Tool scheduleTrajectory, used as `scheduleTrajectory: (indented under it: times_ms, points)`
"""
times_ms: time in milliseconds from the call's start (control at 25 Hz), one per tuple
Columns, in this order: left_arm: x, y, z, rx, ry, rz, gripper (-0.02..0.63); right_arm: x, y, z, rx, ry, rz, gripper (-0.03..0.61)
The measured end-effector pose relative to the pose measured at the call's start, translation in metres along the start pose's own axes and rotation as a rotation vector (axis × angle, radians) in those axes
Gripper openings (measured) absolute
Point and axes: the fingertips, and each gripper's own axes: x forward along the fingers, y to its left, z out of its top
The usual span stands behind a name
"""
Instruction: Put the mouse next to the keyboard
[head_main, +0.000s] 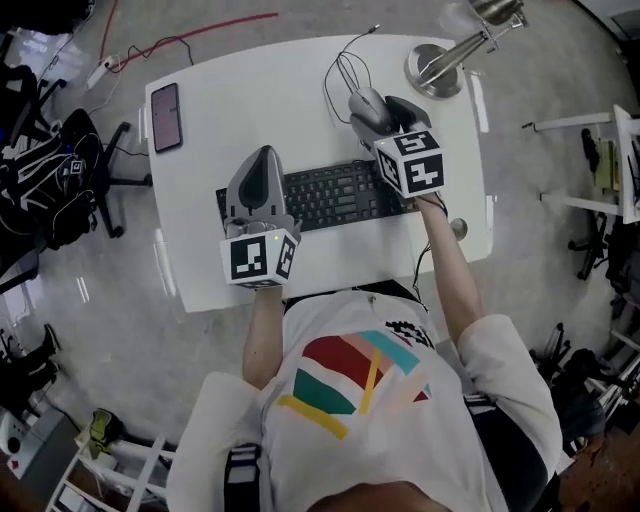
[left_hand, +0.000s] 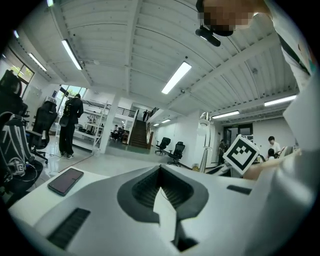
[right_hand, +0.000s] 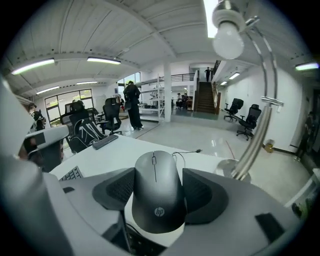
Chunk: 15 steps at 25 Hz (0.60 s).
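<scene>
A grey mouse (head_main: 366, 102) (right_hand: 155, 200) with a small logo is held between the dark pads (right_hand: 204, 194) of my right gripper (head_main: 378, 108) (right_hand: 156, 176), which is shut on it. It sits just beyond the right end of the black keyboard (head_main: 335, 196) on the white table (head_main: 260, 90). Whether the mouse touches the table is hidden. My left gripper (head_main: 264, 155) (left_hand: 160, 172) hovers over the keyboard's left end, shut with nothing in it.
A dark phone (head_main: 166, 117) (left_hand: 65, 180) lies at the table's far left. A lamp base (head_main: 432, 70) and its metal arm (right_hand: 257, 135) stand at the far right. A thin black cable (head_main: 345, 68) loops behind the mouse. Office chairs surround the table.
</scene>
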Motion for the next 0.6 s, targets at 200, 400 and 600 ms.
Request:
scheduleTrajectory:
  times_ms: [200, 400, 600]
  points:
    - [0.018, -0.048, -0.005, 0.018, 0.022, -0.107, 0.043, -0.053, -0.054, -0.047, 0.101, 0.018, -0.135, 0.308]
    - [0.034, -0.091, -0.01, 0.035, 0.035, -0.182, 0.043, -0.098, -0.097, -0.097, 0.208, 0.044, -0.238, 0.308]
    - [0.045, -0.126, -0.019, 0.051, 0.062, -0.242, 0.043, -0.129, -0.13, -0.145, 0.315, 0.076, -0.318, 0.308]
